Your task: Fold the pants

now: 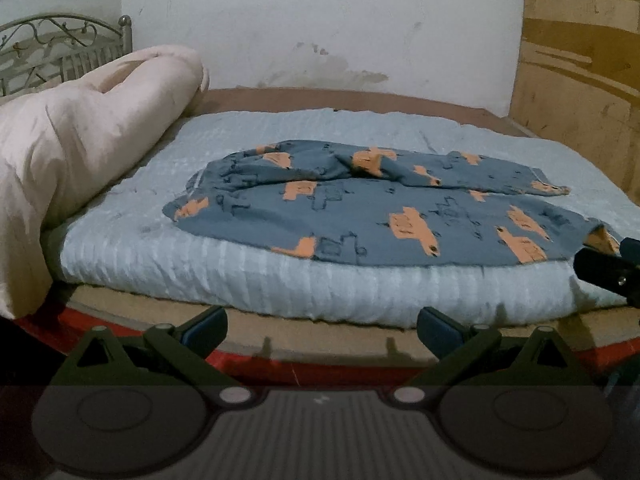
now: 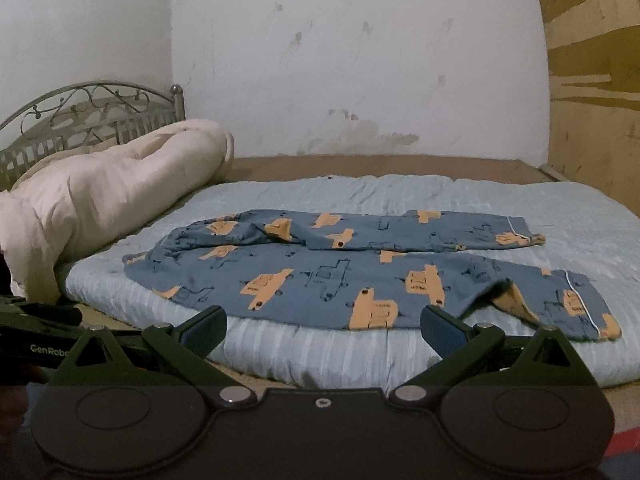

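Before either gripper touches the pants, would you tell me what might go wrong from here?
The near leg's hem is flipped up, orange inside showing, so a fold could trap that crease. The pants lie close to the mattress's front edge and might slide off. Both the left gripper and right gripper are open, gripping nothing.

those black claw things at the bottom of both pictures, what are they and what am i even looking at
They are two-finger grippers a person holds, one per hand, each carrying a camera that looks along its fingers. One picture comes from the left gripper, the other from the right gripper. Both stand open and hold nothing. Ahead is a bed with a pale blue ribbed bedspread. On it lie blue pyjama pants with orange car prints, spread out, not yet folded. A rolled cream duvet sits at the left.
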`<state>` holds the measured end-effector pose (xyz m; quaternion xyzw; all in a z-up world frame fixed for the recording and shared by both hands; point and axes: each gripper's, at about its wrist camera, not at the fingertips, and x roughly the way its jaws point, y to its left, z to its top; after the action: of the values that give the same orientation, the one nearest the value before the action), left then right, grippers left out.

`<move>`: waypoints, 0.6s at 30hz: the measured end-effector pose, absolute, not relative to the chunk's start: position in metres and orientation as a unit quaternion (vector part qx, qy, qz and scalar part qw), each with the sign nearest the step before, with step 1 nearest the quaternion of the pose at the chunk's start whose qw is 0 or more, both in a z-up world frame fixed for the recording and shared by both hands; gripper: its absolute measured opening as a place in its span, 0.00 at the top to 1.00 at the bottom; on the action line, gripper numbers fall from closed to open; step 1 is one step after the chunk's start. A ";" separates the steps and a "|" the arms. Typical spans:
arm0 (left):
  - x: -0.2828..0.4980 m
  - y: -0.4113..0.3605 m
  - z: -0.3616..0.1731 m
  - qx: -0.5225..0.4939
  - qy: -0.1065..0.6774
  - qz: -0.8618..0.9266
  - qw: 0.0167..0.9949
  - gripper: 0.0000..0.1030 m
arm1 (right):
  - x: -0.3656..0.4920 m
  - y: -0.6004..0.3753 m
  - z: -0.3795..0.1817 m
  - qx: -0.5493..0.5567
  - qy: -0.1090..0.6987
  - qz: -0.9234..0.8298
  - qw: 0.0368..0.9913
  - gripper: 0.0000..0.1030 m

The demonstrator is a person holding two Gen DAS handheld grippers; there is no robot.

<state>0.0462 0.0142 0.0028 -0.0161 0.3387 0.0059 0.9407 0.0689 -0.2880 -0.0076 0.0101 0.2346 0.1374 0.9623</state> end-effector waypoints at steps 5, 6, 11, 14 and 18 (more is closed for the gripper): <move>0.072 0.022 0.014 -0.030 0.352 0.008 0.936 0.00 | 0.100 -0.286 0.001 0.009 0.258 0.141 0.956 0.01; 0.078 0.023 0.017 -0.031 0.352 0.009 0.936 0.00 | 0.105 -0.285 0.003 0.006 0.260 0.145 0.955 0.01; 0.101 0.028 0.027 -0.025 0.344 0.017 0.938 0.00 | 0.132 -0.275 0.010 -0.045 0.268 0.135 0.953 0.01; 0.115 0.032 0.032 -0.019 0.342 0.024 0.939 0.00 | 0.143 -0.269 0.012 -0.069 0.263 0.138 0.952 0.01; 0.136 0.037 0.037 -0.017 0.343 0.031 0.939 0.00 | 0.160 -0.266 0.013 -0.075 0.268 0.144 0.950 0.01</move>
<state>0.1356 0.0367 0.0372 -0.0175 0.3433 0.0313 0.9385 0.1604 -0.2664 0.0134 -0.0753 0.2676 0.1437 0.9498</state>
